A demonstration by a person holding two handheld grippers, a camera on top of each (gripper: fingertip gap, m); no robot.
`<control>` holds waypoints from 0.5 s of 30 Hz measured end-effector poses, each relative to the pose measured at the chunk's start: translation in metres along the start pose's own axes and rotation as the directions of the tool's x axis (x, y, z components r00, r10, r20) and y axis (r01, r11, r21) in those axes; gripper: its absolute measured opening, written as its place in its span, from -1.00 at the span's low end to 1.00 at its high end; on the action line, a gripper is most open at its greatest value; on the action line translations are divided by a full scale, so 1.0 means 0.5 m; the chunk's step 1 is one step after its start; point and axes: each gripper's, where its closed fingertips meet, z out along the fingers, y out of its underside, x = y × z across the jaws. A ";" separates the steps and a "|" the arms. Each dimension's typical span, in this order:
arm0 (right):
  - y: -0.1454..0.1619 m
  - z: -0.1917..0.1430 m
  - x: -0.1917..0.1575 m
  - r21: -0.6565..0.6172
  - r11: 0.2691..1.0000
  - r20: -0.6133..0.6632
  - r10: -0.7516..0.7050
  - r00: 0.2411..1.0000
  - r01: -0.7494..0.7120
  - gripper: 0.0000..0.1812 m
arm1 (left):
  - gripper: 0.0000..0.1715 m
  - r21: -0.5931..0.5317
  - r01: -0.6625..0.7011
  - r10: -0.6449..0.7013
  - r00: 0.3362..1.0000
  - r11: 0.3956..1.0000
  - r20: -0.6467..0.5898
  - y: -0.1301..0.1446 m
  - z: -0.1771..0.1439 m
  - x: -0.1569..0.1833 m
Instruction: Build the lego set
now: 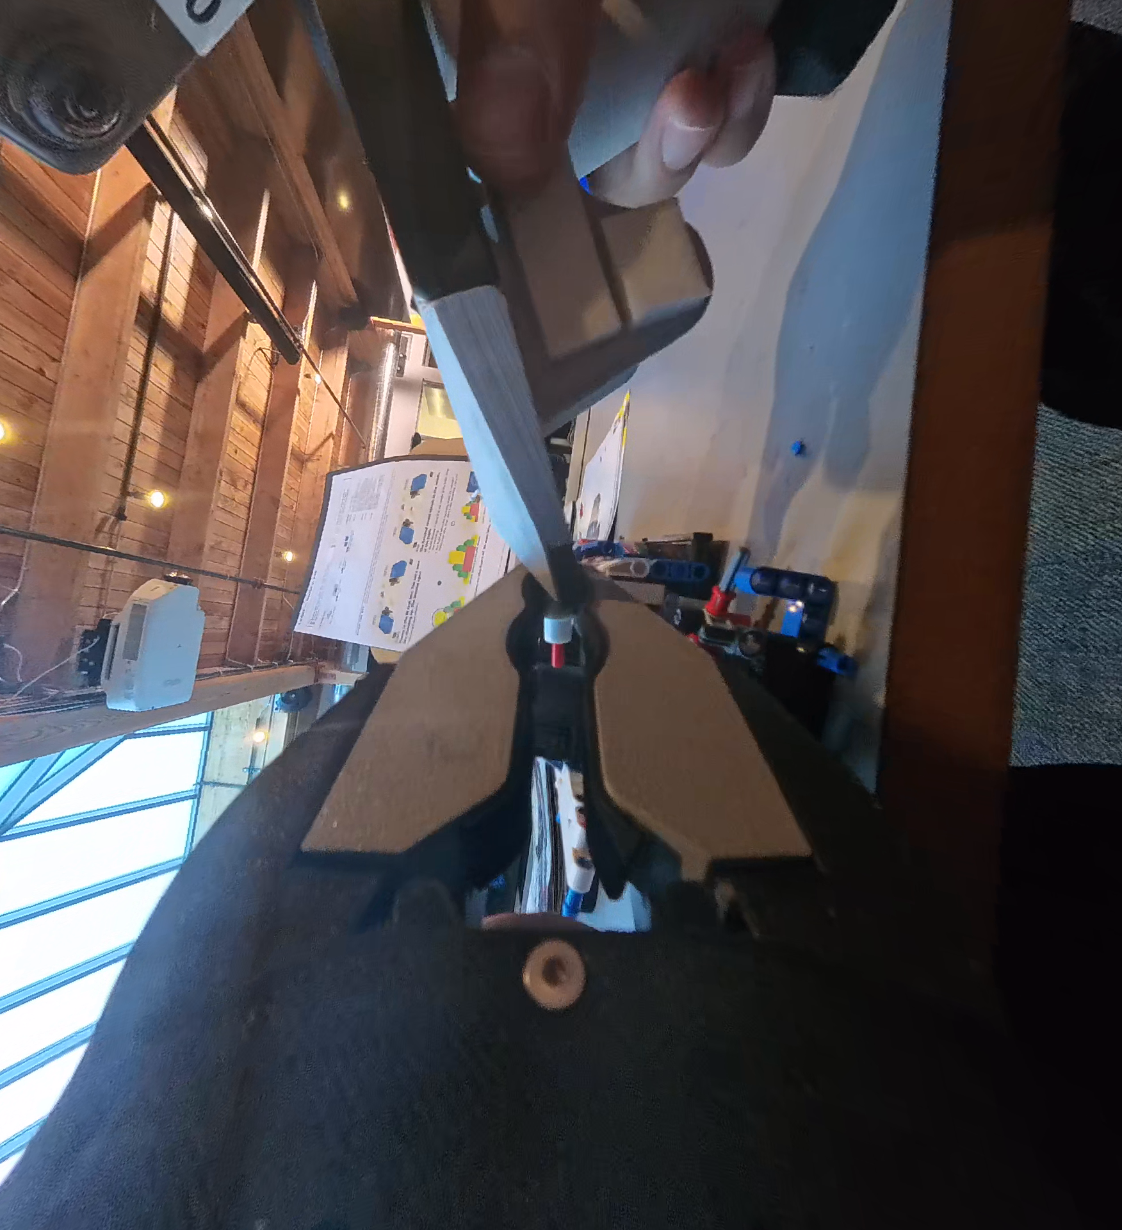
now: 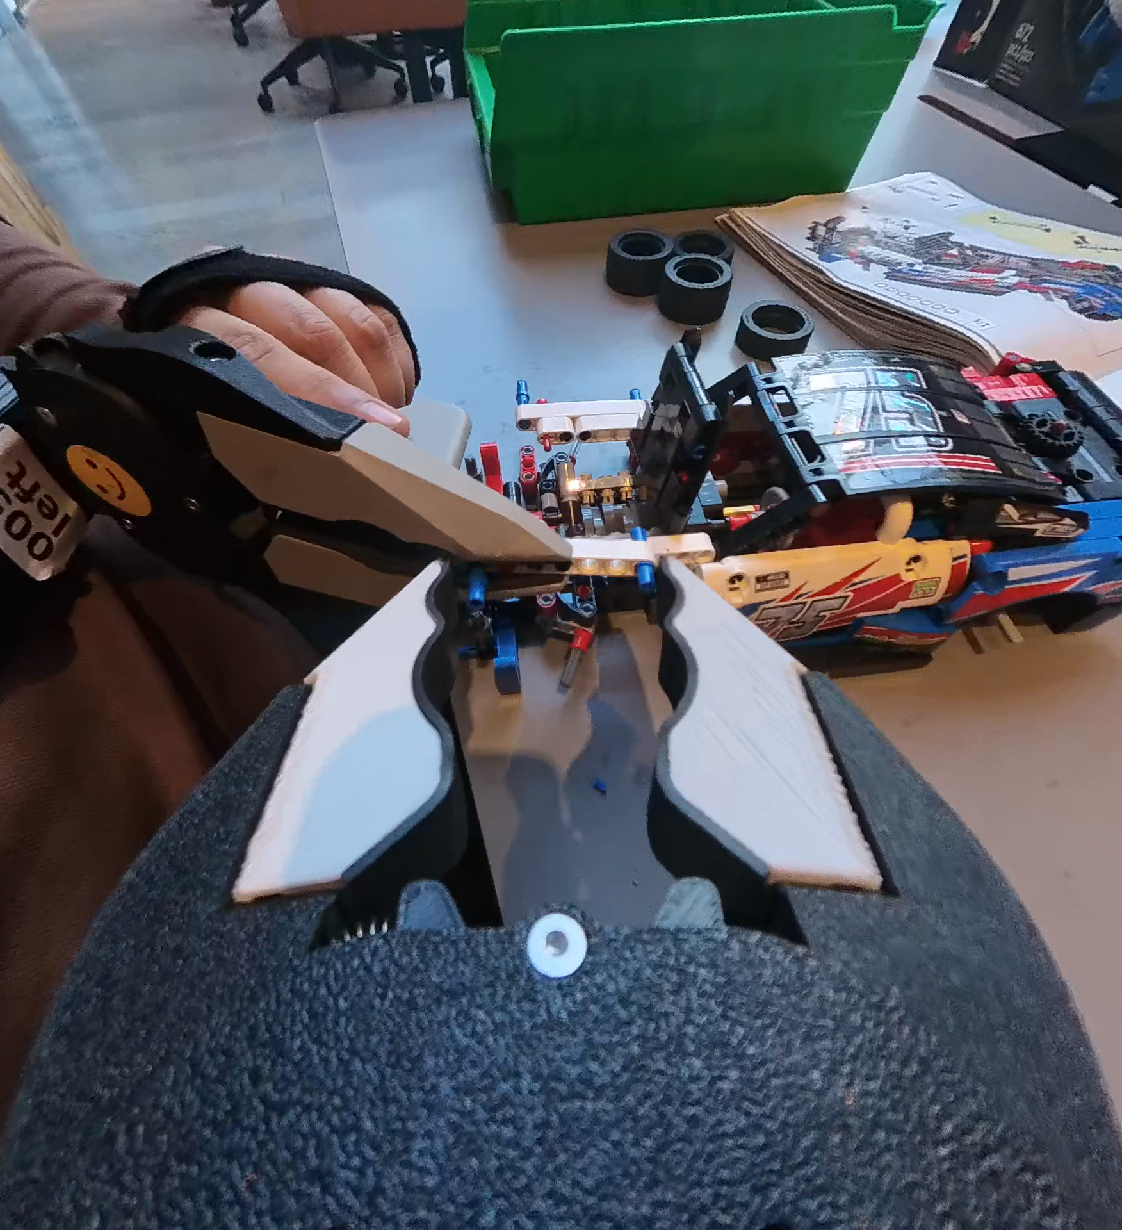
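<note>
A blue, white and red Lego race car (image 2: pixel 878 532) with a black roof lies on the grey table (image 2: pixel 944 765), its open front end towards me. My left gripper (image 2: pixel 561 562) comes in from the left and is shut on the front end beside a white beam (image 2: pixel 618 549). In the left wrist view its pads (image 1: pixel 452 719) close on a black part with a red axle and grey bush (image 1: pixel 558 635). My right gripper (image 2: pixel 553 564) is open and empty, with its fingertips on either side of the left gripper's tip. One of its fingers (image 1: pixel 492 426) reaches that tip in the left wrist view.
Several black tyres (image 2: pixel 691 286) and an open instruction booklet (image 2: pixel 944 266) lie behind the car. A green bin (image 2: pixel 678 100) stands at the back. A small blue pin (image 2: pixel 600 787) lies on the table between my right fingers. A person's hand (image 2: pixel 319 339) holds the left gripper. My left and right fingertips are right by each other.
</note>
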 end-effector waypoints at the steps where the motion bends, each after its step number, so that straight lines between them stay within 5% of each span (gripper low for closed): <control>1: 0.000 0.001 0.000 -0.001 1.000 -0.001 -0.005 1.000 0.005 -0.35 | -0.94 -0.007 -0.003 0.003 1.000 1.000 -0.001 0.002 0.000 0.000; 15: -0.006 0.002 0.002 0.042 0.998 0.060 0.053 0.997 -0.056 -0.40 | -0.92 -0.005 0.048 -0.047 0.999 0.999 0.011 0.005 -0.003 -0.009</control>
